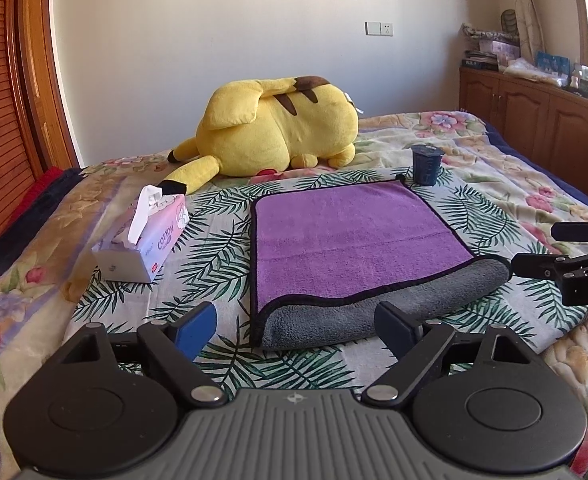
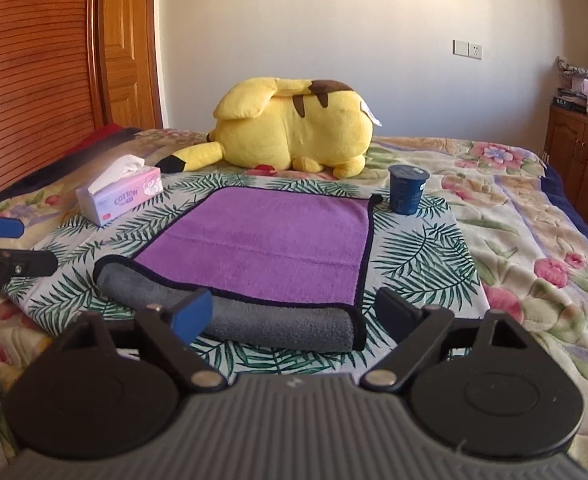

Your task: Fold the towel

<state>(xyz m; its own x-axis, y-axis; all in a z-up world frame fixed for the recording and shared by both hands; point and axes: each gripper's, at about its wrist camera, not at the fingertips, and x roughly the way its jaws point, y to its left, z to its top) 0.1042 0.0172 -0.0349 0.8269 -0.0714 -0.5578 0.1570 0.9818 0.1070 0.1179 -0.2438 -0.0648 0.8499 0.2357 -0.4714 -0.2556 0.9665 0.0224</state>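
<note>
The towel (image 1: 349,236) lies spread on the bed (image 1: 493,184), purple side up with a dark trim, on a leaf-print cloth (image 1: 214,264). Its near edge is turned over toward the far side, so a thick grey roll faces both cameras (the grey being the underside). A faint crease runs across the purple face.

The left gripper (image 1: 295,330) hangs just short of the towel's near left corner, its jaws wide apart and holding nothing; the blue left pad sits over the leaf print, the dark right one in front of the grey fold. Whether either touches the fabric I cannot tell.

The right gripper (image 2: 292,318) is near the towel's near right corner, jaws likewise spread and empty, its blue pad in front of the grey roll and the other finger off to the towel's right, over the cloth. Each gripper shows at the edge of the other's view, also with fingers parted.

Behind the towel a yellow plush (image 1: 278,128) lies on its side. A tissue box (image 1: 142,244) stands left of the towel, apart from it, with a tissue pulled up. A dark blue cup (image 1: 427,164) stands upright just beside the far right corner. A wooden cabinet (image 1: 533,120) lines the right wall.
</note>
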